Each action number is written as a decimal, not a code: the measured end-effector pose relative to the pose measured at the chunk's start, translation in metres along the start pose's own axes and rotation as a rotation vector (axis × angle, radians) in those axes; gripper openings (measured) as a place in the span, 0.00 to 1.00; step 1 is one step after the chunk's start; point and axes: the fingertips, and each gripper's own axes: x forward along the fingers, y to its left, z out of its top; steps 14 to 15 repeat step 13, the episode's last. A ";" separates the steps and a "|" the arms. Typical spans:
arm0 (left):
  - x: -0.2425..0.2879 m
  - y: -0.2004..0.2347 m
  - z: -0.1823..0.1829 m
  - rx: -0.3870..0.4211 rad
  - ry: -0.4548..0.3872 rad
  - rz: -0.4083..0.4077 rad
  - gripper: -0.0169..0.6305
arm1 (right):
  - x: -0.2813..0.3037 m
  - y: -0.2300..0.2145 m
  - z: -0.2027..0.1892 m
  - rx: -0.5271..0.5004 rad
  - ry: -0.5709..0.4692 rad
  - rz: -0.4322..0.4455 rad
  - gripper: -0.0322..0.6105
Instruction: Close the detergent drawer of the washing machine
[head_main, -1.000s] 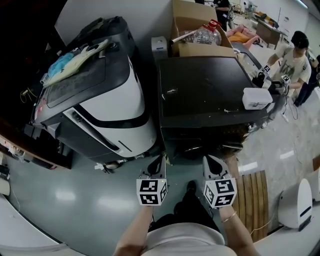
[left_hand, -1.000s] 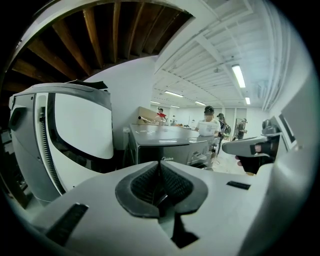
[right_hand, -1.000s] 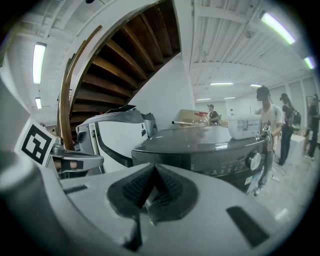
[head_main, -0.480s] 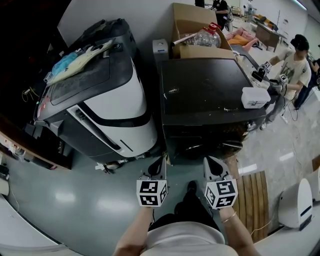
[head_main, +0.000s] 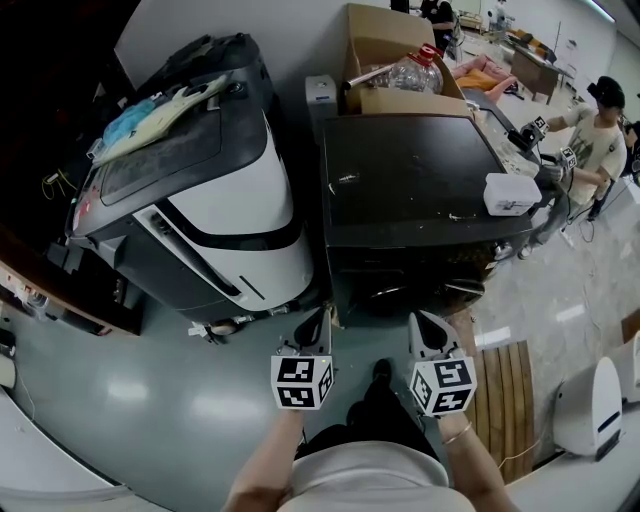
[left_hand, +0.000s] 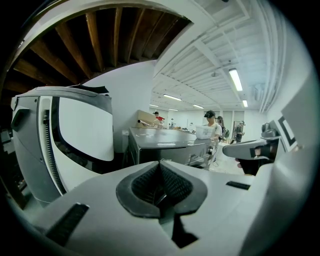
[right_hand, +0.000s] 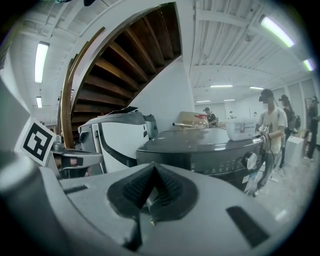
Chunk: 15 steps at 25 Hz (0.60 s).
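Head view: since a sec ago almost nothing moved. The left gripper (head_main: 321, 318) & right gripper (head_main: 421, 322) still hang side by side just off the front edge of the washing machine (head_main: 410, 180), not touching it. Nothing sticks out of that front, so the job looks done already.

Left gripper view: jaws shut tight, nothing betw them.

Right gripper view: jaws together too, empty. The detergent drawer (right_hand: 167, 157) sits at the top left corner of the front and looks pushed in flat. Its face points at the person; its long way prob runs back into the machine

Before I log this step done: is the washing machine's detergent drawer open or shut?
Shut, it seems: the washing machine shows a flush front panel, nothing jutting out.
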 end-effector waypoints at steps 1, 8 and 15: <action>0.000 0.000 0.001 -0.001 -0.001 0.001 0.02 | 0.000 0.000 0.000 -0.001 0.000 0.000 0.05; 0.002 0.004 0.003 -0.007 -0.009 0.005 0.02 | 0.003 0.000 0.003 -0.006 -0.001 -0.001 0.05; 0.004 0.006 0.005 -0.016 -0.012 0.007 0.02 | 0.005 0.001 0.005 -0.007 0.000 0.006 0.05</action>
